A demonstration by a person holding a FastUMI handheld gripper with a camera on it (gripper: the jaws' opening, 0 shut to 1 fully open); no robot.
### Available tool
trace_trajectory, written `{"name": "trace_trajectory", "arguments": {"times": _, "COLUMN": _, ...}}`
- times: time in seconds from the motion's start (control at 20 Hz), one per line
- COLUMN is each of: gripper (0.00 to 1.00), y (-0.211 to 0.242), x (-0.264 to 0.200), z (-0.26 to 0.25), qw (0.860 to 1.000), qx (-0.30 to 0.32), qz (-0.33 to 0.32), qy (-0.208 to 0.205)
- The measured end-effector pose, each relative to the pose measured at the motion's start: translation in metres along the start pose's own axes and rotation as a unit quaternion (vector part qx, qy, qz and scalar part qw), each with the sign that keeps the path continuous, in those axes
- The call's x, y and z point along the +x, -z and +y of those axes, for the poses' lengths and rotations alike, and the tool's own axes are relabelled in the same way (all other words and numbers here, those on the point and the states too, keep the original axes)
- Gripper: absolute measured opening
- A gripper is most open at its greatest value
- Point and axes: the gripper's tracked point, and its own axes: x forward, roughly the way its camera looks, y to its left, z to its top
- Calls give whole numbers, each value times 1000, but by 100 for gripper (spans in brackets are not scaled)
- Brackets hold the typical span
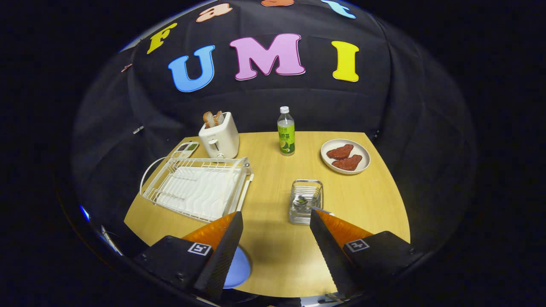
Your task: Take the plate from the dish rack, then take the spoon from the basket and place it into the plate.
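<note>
- Your gripper (276,218) is hanging above the near part of the wooden table (273,260), jaws spread wide with nothing between them.
- The blue plate (237,269) is already out of the rack; you can see a slice of it on the table just behind your left finger, mostly hidden.
- The white dish rack (197,187) sits ahead and to the left, with no dishes in its slots.
- The little wire basket (306,201) is right ahead of your right fingertip, almost touching it in the view. There's something dark and metallic inside, likely the spoon (302,201), but it's too small to be sure.
- Further back: a toaster (219,135) with bread in it just behind the rack, a green-labelled bottle (286,131) standing upright mid-table, and a white dish (345,156) with two reddish pieces of food off to the right.
</note>
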Motion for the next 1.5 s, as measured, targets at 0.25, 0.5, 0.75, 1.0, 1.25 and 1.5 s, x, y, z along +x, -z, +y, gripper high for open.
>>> {"name": "trace_trajectory", "arguments": {"times": 0.25, "gripper": 97, "y": 7, "x": 44, "z": -55, "qw": 999, "qx": -29, "qz": 32, "qy": 18}}
{"name": "trace_trajectory", "arguments": {"times": 0.5, "gripper": 68, "y": 39, "x": 76, "z": -69, "qw": 996, "qx": -30, "qz": 82, "qy": 2}}
{"name": "trace_trajectory", "arguments": {"times": 0.75, "gripper": 19, "y": 55, "x": 84, "z": -64, "qw": 995, "qx": -2, "qz": 102, "qy": -20}}
{"name": "trace_trajectory", "arguments": {"times": 1.0, "gripper": 11, "y": 35, "x": 66, "z": -73, "qw": 997, "qx": 47, "qz": 69, "qy": -6}}
{"name": "trace_trajectory", "arguments": {"times": 1.25, "gripper": 11, "y": 3, "x": 27, "z": -67, "qw": 998, "qx": 61, "qz": 22, "qy": 0}}
{"name": "trace_trajectory", "arguments": {"times": 1.5, "gripper": 11, "y": -18, "x": -34, "z": -30, "qw": 997, "qx": 75, "qz": -18, "qy": -14}}
